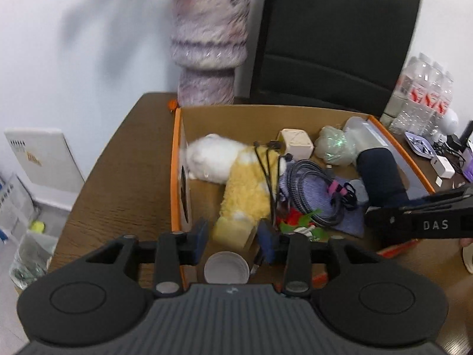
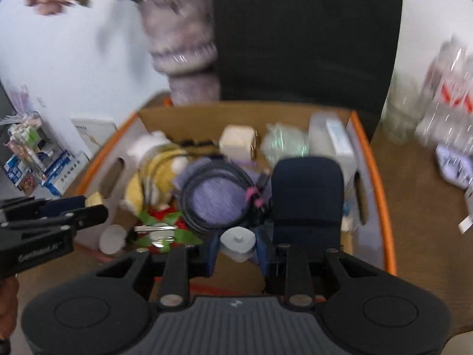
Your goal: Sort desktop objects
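Observation:
An orange-edged cardboard box (image 1: 177,159) on the brown desk holds a white and yellow plush toy (image 1: 233,177), a coiled dark cable (image 1: 313,189), a purple cloth, a beige cube (image 1: 295,143), a navy cylinder (image 1: 381,174) and a white cup (image 1: 226,267). My left gripper (image 1: 233,236) is open above the box's near left corner, with a yellow block (image 1: 232,230) between its fingers. My right gripper (image 2: 238,248) stands around a pale grey round bottle (image 2: 238,242) at the box's near edge (image 2: 384,195); the view is blurred. The right gripper also shows at the right of the left wrist view (image 1: 419,219).
A furry purple vase (image 1: 208,41) with flowers and a black chair (image 1: 334,38) stand behind the box. A pack of water bottles (image 1: 422,94), chargers and cables lie to the right. A white board (image 1: 41,156) and a bin are on the floor at the left.

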